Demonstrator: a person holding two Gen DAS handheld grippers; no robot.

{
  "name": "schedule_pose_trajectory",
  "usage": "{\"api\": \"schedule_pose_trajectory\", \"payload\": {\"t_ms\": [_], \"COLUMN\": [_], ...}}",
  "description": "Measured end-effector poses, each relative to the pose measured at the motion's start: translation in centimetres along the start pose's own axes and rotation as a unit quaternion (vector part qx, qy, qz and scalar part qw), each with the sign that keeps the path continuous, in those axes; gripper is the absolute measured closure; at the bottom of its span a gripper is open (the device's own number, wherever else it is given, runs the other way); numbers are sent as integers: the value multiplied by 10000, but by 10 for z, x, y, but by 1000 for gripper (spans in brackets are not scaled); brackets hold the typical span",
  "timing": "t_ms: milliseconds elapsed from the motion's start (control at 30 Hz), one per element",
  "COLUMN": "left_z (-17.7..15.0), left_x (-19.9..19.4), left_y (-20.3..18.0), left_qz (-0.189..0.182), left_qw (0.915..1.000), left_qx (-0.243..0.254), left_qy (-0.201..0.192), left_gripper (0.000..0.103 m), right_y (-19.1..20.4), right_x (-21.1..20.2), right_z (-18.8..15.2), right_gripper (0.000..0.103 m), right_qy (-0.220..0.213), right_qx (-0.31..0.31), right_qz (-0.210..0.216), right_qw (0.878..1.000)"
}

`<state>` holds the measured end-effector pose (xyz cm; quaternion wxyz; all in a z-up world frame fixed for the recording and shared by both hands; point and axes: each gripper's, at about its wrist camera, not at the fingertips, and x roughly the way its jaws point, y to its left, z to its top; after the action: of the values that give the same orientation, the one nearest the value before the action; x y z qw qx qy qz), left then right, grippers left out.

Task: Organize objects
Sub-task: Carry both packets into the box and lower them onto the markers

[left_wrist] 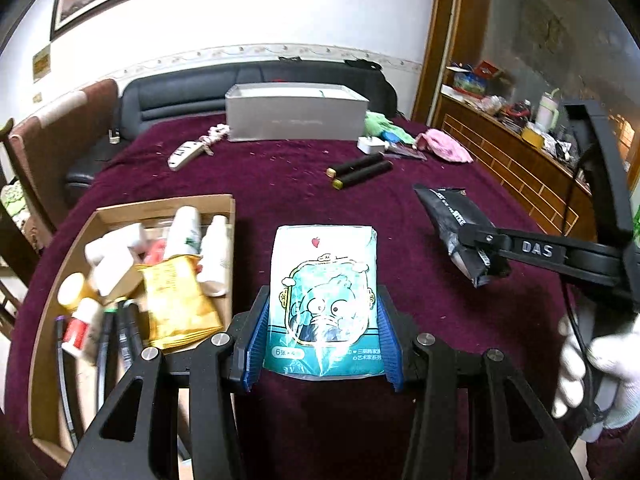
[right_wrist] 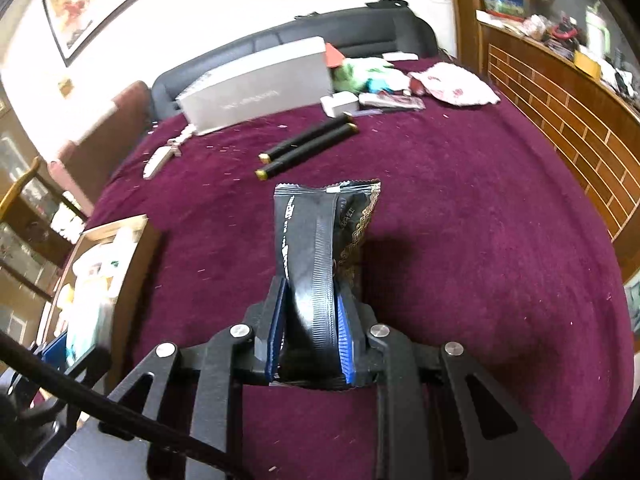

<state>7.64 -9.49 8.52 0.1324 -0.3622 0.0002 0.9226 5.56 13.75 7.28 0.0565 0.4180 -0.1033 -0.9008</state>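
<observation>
My left gripper (left_wrist: pixel 323 336) is shut on a teal cartoon tissue pack (left_wrist: pixel 325 288), held above the maroon tablecloth (left_wrist: pixel 280 184). My right gripper (right_wrist: pixel 310 332) is shut on a black snack packet (right_wrist: pixel 324 236), lifted off the cloth; that gripper (left_wrist: pixel 478 250) and the black packet (left_wrist: pixel 448 220) also show at the right of the left wrist view, with a white-gloved hand (left_wrist: pixel 600 368) behind. A cardboard box (left_wrist: pixel 132 208) at the left holds white bottles, a yellow bag (left_wrist: pixel 180 304) and pens.
Two black tubes with gold caps (left_wrist: pixel 360 170) lie mid-table. A grey box (left_wrist: pixel 296 116), a white key-like object (left_wrist: pixel 186 154), a white charger (left_wrist: pixel 370 145) and pink cloth (left_wrist: pixel 446 146) sit at the far side. A wooden cabinet (left_wrist: pixel 520 168) stands right, a black sofa (left_wrist: pixel 248 80) behind.
</observation>
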Motion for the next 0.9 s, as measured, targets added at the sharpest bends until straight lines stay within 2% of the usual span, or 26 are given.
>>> {"api": "schedule_pose_trajectory", "payload": {"t_ms": [267, 500, 900], "left_z": [-9, -18, -42], "left_x": [-28, -40, -48], "left_y": [20, 49, 137], "left_qz": [288, 421, 778], "left_qw": [9991, 9978, 9891], "left_qx": [-86, -367, -1229], "left_qy": [-285, -348, -222], "left_gripper": [61, 61, 60], "right_y": [45, 89, 177], "right_x": [-19, -25, 1], "right_z": [-13, -23, -44], "right_gripper": [82, 82, 82], "right_qy": [-77, -18, 439], "right_qx": [-344, -621, -1146], "right_qz": [329, 653, 1301], "right_qw": [9988, 9959, 9839]}}
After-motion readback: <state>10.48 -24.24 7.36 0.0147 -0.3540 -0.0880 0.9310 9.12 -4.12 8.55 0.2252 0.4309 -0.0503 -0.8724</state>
